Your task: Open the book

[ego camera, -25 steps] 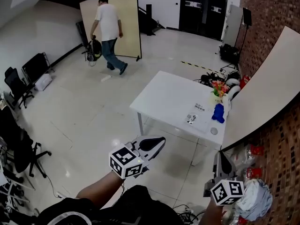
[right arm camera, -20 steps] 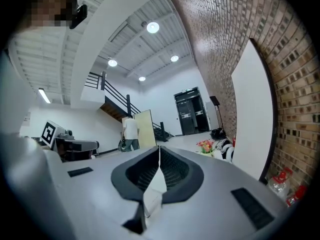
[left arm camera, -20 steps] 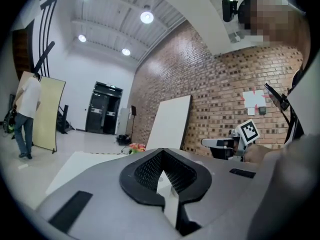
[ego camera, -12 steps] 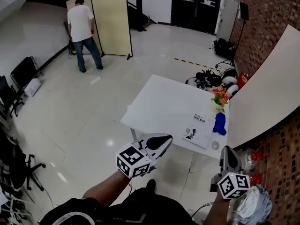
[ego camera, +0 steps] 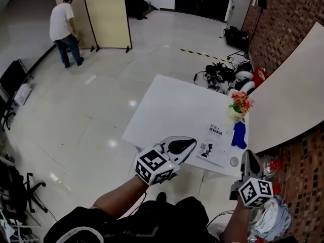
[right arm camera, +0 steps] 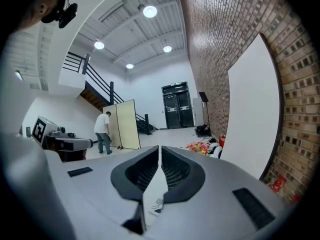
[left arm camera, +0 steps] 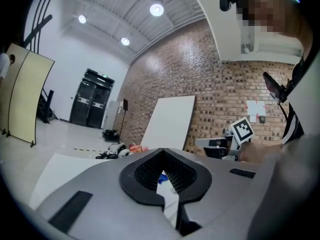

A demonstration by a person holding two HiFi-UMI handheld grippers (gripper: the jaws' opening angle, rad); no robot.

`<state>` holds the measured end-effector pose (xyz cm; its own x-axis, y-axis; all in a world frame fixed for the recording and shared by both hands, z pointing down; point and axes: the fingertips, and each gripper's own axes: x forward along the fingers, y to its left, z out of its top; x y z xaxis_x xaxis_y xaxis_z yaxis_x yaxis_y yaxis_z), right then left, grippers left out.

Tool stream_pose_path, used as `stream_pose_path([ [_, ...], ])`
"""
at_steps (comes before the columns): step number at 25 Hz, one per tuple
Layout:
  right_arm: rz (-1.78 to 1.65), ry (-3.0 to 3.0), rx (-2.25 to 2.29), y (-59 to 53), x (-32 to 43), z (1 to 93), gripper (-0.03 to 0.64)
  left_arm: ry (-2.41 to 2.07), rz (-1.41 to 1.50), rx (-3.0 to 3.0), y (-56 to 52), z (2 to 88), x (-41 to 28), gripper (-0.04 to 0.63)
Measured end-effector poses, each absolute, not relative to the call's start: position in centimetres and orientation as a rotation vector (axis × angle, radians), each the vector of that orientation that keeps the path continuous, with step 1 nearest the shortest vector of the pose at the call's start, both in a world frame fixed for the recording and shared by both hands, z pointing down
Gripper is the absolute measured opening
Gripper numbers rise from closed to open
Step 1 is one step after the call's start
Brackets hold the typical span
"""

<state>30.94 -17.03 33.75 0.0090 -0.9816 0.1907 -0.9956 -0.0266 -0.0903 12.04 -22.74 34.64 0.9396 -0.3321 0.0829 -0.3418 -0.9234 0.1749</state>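
Far left, bkgd: person [ego camera: 63,28] at tan folding screen [ego camera: 104,15]. Ctr: white table [ego camera: 162,105], seen from above. At its near edge in head view: left gripper [ego camera: 192,143], jaws pressed together, nothing pinched (tips meeting, per left gripper view). Just right of it, lying flat & closed near table's right end: book [ego camera: 215,145], white cover up. Beside book twd wall: blue object [ego camera: 238,134]; flowers [ego camera: 241,103] further back. Far right, off table's corner: right gripper [ego camera: 249,155], jaws likewise together, empty. Neither touching book.
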Motion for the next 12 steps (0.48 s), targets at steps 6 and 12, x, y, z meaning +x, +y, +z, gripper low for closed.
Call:
stream_pose_path([
  [6, 0.352, -2.109, 2.204, -21.8, 34.3, 35.6, 0.003, -0.518, 0.144, 2.879, -28.3, 36.9, 15.2, -0.003],
  [12, 0.395, -2.078, 2.224, -26.0, 39.6, 37.4, 0.005, -0.538, 0.275, 2.870, -33.0, 38.5, 20.4, -0.004],
])
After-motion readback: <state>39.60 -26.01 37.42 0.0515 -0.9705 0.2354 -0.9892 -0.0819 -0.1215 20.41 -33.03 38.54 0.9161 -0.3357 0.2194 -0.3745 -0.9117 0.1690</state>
